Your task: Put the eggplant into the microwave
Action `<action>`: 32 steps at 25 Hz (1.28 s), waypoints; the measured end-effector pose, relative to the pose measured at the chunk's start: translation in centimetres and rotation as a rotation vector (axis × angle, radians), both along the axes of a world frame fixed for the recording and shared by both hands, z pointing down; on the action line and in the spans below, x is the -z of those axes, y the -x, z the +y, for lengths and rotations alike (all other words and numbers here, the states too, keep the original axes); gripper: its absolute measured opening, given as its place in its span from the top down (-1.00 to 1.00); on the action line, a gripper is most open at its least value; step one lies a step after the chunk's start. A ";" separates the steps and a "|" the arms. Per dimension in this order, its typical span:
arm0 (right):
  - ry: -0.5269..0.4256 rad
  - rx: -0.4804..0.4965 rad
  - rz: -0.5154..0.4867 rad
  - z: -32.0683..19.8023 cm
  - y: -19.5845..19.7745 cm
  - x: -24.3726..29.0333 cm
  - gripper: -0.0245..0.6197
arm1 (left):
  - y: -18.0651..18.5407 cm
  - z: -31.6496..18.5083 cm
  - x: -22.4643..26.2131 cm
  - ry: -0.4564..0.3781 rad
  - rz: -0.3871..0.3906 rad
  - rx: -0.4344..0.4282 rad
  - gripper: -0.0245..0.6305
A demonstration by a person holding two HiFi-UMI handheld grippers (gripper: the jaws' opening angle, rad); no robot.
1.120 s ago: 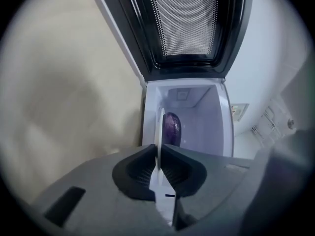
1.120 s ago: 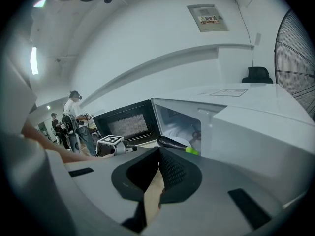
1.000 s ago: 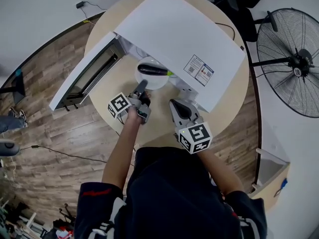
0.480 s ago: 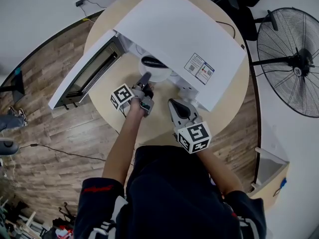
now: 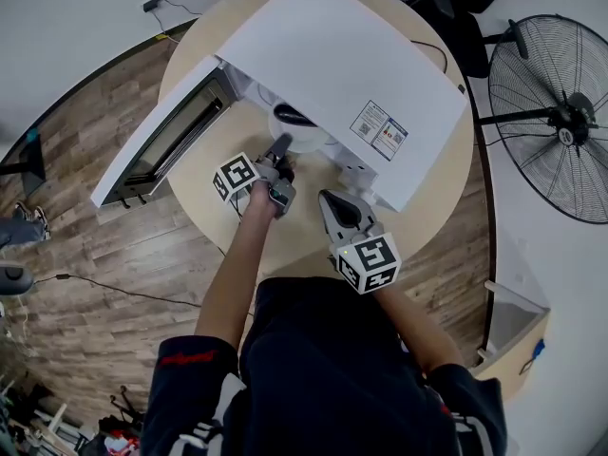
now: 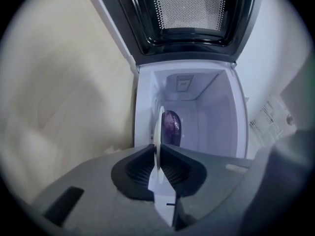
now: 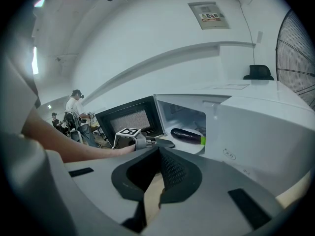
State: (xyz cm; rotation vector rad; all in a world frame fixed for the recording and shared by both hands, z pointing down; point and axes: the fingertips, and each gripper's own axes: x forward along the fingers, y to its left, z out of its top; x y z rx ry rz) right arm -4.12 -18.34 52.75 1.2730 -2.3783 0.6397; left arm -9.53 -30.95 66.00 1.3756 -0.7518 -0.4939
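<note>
A dark purple eggplant (image 6: pixel 171 127) lies on a white plate (image 6: pixel 157 132), seen edge-on in the left gripper view. My left gripper (image 6: pixel 158 147) is shut on the plate's near rim. Plate and eggplant sit inside the open white microwave (image 5: pixel 342 65). In the head view only a bit of the plate (image 5: pixel 288 137) and eggplant (image 5: pixel 293 117) shows under the microwave's top, with the left gripper (image 5: pixel 282 150) at the mouth. The right gripper view shows the eggplant (image 7: pixel 187 134) in the cavity. My right gripper (image 5: pixel 332 204) hovers shut and empty over the table, before the microwave's front right corner.
The microwave door (image 5: pixel 161 136) is swung wide open to the left, past the edge of the round wooden table (image 5: pixel 285 231). A standing fan (image 5: pixel 560 117) is at the right on the floor. People are far off in the right gripper view.
My left gripper has moved forward toward the microwave, carrying the plate and eggplant deeper into the cavity. The right gripper has stayed put.
</note>
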 end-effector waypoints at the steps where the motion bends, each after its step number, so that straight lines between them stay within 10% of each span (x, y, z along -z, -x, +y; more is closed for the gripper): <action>1: 0.000 0.000 0.000 0.0 0.0 0.0 0.89 | 0.0 0.1 0.0 -0.001 -0.003 -0.007 0.84; 12: -0.005 0.012 -0.004 0.3 0.4 0.2 0.89 | 1.4 3.0 0.4 -0.119 -0.151 -0.144 0.27; 24: 0.001 0.032 0.002 0.9 0.6 0.0 0.89 | 2.3 4.9 1.0 -0.320 -0.746 -0.472 0.81; 32: 0.013 0.052 0.015 1.6 0.8 -0.3 0.89 | 0.8 3.5 1.6 -0.382 -0.863 -0.545 0.86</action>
